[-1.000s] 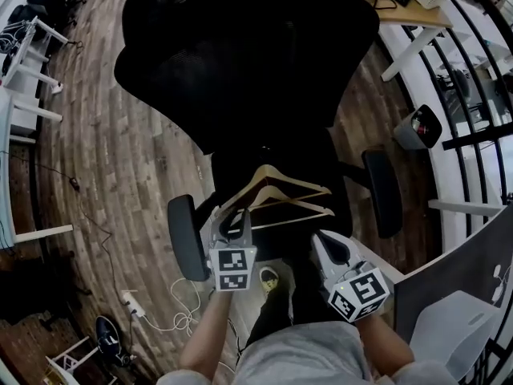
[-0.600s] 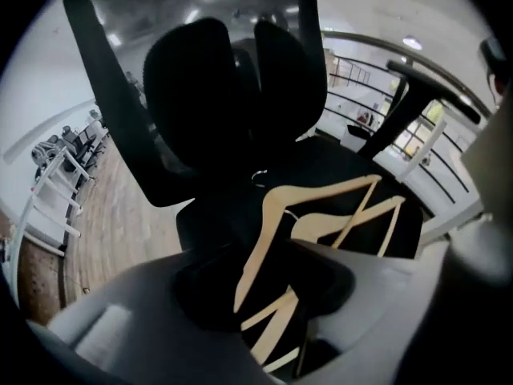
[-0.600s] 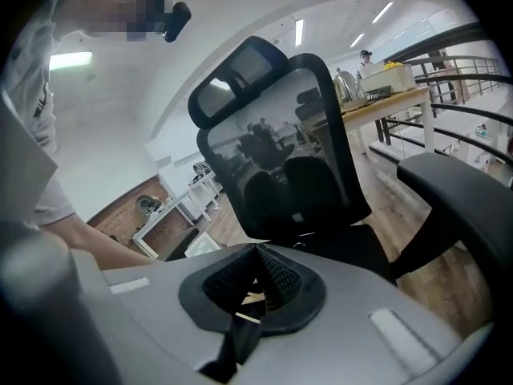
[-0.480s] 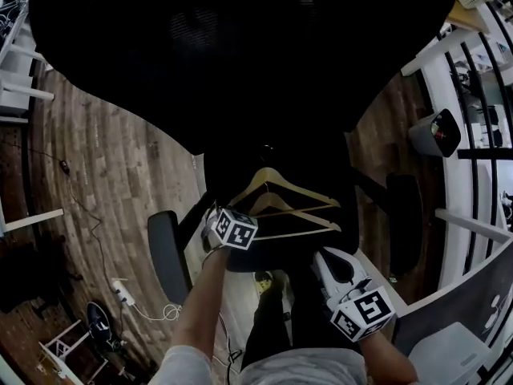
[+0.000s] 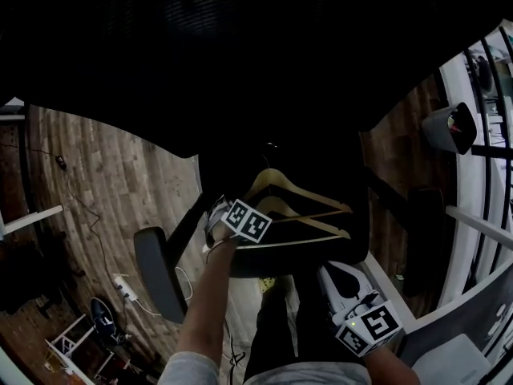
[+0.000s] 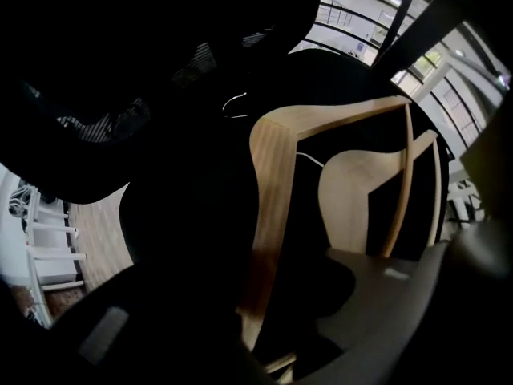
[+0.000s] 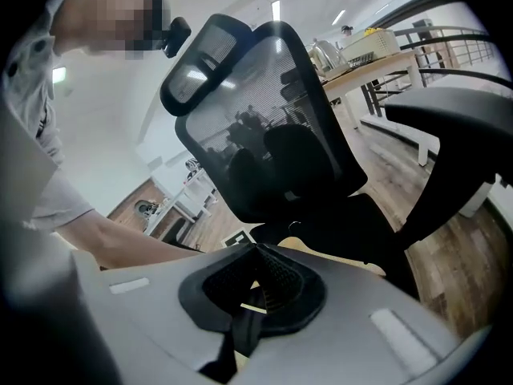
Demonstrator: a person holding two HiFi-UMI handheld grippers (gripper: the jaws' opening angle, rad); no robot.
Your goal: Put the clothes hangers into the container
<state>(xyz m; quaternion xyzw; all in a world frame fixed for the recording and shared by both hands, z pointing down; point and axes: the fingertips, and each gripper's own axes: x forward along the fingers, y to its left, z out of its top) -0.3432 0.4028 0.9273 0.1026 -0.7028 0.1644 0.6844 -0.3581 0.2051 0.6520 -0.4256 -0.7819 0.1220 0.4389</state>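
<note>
Straddling hanger [image 6: 271,175], left claw [image 6: 284,303], jaws just opened

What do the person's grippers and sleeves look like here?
The left gripper and right gripper have pale grey bodies, each with a white cube bearing black square markers. The right one's pads are black and ribbed. The sleeves are short and grey.

My left tongs [image 6: 276,303] and right tongs [image 7: 256,291] are pale grey shells, each capped by a white cube [image 5: 247,220] with black square markers. The left jaws have just been opening, a hanger [image 6: 271,207] between them. I wear a grey short-sleeved shirt [image 5: 186,370] and dark trousers [image 5: 276,327].
</note>
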